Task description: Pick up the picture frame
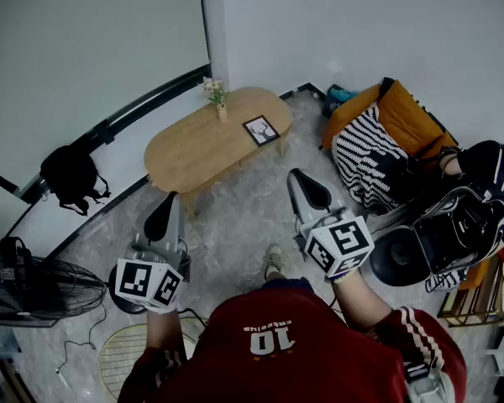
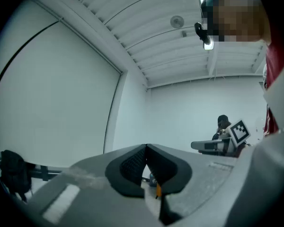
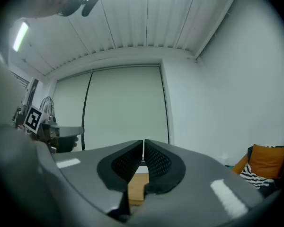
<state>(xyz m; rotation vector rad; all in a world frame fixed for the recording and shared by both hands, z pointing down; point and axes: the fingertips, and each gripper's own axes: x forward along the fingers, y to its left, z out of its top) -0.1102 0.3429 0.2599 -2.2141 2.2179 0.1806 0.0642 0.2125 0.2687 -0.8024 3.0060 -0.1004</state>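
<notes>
A: Head view first. Any writing?
B: Just a white "10" on the back of the person's red shirt (image 1: 273, 339), upside down from that camera. The small curved print by it is too tiny to read. The left marker cube (image 1: 149, 282) and right marker cube (image 1: 340, 246) carry black-and-white square codes, no letters.
A: Task thing?
B: Small black-edged picture frame (image 1: 261, 130) with a white picture, on the light oval wooden table (image 1: 185, 154) near its right end. Can't tell if it lies flat or is propped. It sits ahead of both sets of jaws, well apart from them, between the two lines they point along and nearer the right one. A little vase of flowers (image 1: 216, 97) stands on the table past the frame, further from the jaws.
A: Jaws?
B: Left gripper (image 1: 161, 215): in its own view the black ribbed pads meet at the tips with nothing between them, so closed. Right gripper (image 1: 307, 190): pads together bar a hairline slit, closed, empty.
A: What differs by view?
B: Only the head view has the frame. Right gripper view adds a strip of tan wood (image 3: 136, 188) just below the pads, an orange cushion (image 3: 267, 160) off to the jaws' right and the left cube to their left. Left gripper view has the right cube to the jaws' right and a white slatted ceiling (image 2: 146, 41) above.
</notes>
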